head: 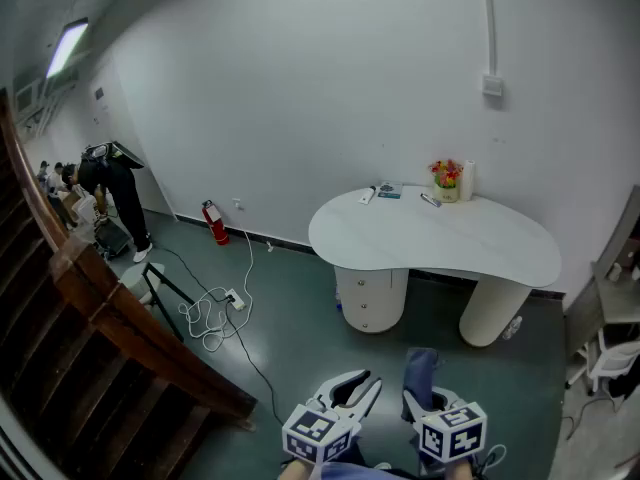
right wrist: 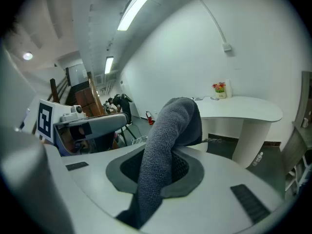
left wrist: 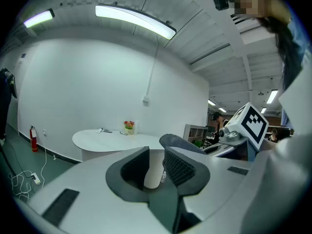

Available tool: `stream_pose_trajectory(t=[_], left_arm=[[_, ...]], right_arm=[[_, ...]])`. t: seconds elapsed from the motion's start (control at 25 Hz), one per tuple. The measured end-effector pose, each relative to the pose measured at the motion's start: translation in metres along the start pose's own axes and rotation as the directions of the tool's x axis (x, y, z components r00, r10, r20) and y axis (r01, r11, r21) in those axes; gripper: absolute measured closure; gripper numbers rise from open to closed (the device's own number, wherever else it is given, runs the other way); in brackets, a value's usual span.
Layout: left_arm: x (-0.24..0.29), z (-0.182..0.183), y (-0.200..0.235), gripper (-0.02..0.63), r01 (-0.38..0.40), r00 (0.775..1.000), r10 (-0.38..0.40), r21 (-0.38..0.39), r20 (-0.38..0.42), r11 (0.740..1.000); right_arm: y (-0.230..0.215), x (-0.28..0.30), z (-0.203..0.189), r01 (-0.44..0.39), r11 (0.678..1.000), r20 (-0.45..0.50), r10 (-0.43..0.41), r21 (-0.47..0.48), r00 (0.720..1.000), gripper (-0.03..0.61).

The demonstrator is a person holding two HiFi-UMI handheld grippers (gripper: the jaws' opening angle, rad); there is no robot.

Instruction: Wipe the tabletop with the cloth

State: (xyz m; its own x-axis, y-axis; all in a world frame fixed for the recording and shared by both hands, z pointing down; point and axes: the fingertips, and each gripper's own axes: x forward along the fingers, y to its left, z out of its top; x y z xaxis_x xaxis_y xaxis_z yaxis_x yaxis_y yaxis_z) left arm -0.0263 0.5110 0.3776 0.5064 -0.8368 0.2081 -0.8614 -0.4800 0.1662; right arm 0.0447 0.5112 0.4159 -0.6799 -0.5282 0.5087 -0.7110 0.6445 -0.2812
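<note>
— Though my right claw (right wrist: 161,167) is clamped on the cloth (right wrist: 170,130), most of the cloth flops loose above the jaws. A weak pinch could let it slip out.
— And the other one?
— My left claw (left wrist: 157,165) stands parted, holding nothing. The table (head: 440,238) is well ahead of both claws.
— Anything in the way?
— At the table's far edge stand flowers (head: 445,176), a white roll (head: 466,180) and a remote (head: 368,196). A careless wipe would knock them. A cable (head: 215,313) lies on the floor, ahead and left of my left claw.
</note>
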Motion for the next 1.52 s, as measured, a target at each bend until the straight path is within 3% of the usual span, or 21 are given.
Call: stream_pose_trajectory(t=[0.36, 0.6, 0.76, 1.12, 1.52], left_arm=[[-0.008, -0.001, 0.002, 0.522, -0.025, 1.000, 0.025, -0.008, 0.002, 1.000], [-0.003, -0.002, 0.030, 0.522, -0.042, 0.999, 0.043, -0.065, 0.010, 0.997], [0.016, -0.006, 0.056, 0.522, -0.038, 0.999, 0.038, -0.056, -0.006, 0.998], [0.084, 0.021, 0.168, 0.522, -0.017, 1.000, 0.016, -0.050, -0.019, 0.999], [0.150, 0.063, 0.325, 0.522, 0.010, 0.999, -0.011, -0.040, -0.032, 0.999]], right_arm=[[-0.002, 0.008, -0.003, -0.022, 0.999, 0.008, 0.022, 0.040, 1.000, 0.512], [0.006, 0.033, -0.002, -0.055, 0.997, -0.019, 0.056, 0.060, 0.998, 0.512], [-0.009, 0.059, 0.006, -0.041, 0.996, -0.027, 0.043, 0.081, 0.999, 0.512], [-0.049, 0.159, 0.071, -0.006, 0.992, -0.051, 0.013, 0.126, 0.999, 0.512], [-0.066, 0.302, 0.163, 0.010, 0.985, -0.072, 0.002, 0.172, 0.997, 0.512]])
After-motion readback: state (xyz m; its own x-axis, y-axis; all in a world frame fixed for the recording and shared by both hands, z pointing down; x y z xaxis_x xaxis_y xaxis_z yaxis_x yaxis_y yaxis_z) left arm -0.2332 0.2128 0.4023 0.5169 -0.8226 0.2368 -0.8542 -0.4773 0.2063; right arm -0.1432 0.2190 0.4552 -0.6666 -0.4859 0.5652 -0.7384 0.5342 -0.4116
